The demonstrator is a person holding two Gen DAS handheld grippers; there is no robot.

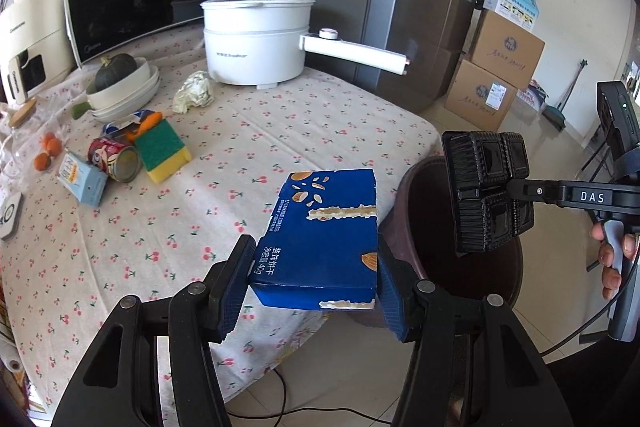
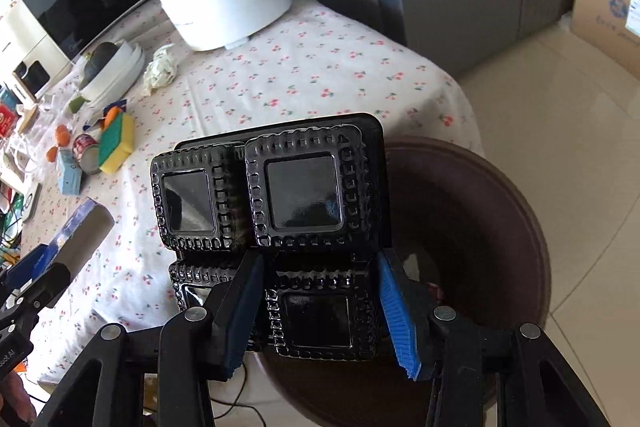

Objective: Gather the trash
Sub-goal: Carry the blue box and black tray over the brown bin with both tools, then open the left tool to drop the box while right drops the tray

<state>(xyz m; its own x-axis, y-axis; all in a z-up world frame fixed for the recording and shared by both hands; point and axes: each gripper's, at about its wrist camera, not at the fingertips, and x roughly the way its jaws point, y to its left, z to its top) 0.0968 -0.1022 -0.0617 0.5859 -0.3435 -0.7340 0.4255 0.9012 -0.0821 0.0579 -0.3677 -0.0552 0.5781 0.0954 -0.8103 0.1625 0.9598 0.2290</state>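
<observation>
The left hand-held gripper [image 1: 316, 279] squeezes a blue box [image 1: 326, 235] at the edge of the surface [image 1: 248, 131]. The right hand-held gripper [image 2: 320, 311] pinches a black tray [image 2: 280, 195] over the brown bin [image 2: 480, 227]. Neither is dropped in yet. A can [image 1: 116, 159], a crumpled paper [image 1: 194, 91] and a small box [image 1: 82, 181] still wait on the surface.

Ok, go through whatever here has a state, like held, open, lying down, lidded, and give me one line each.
left gripper: shut on blue box
blue box: held, torn open
right gripper: shut on black tray
black tray: held, empty
bin: open
white pot: lidded
can: on its side
tissue: crumpled
</observation>
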